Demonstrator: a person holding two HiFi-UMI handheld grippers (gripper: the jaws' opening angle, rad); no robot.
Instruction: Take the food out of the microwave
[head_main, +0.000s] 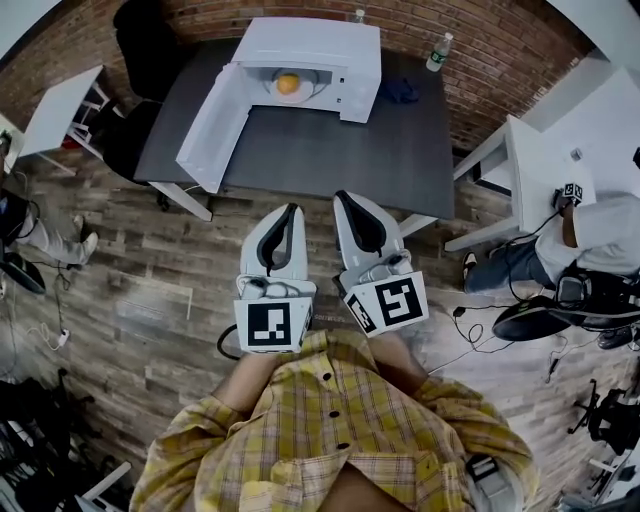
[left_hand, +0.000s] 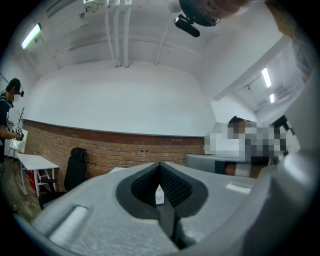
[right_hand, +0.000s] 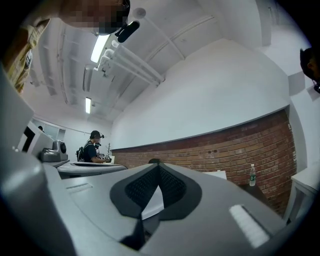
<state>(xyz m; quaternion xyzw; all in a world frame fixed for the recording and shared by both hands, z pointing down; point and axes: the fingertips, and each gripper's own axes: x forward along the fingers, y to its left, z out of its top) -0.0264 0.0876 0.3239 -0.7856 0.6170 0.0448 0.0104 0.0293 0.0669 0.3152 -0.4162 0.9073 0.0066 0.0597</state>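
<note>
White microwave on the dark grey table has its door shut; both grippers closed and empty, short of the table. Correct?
No: the door of the white microwave stands open, swung out to the left, showing round orange food inside; the head view shows it. The rest holds: left gripper and right gripper are shut and empty, short of the dark grey table.
</note>
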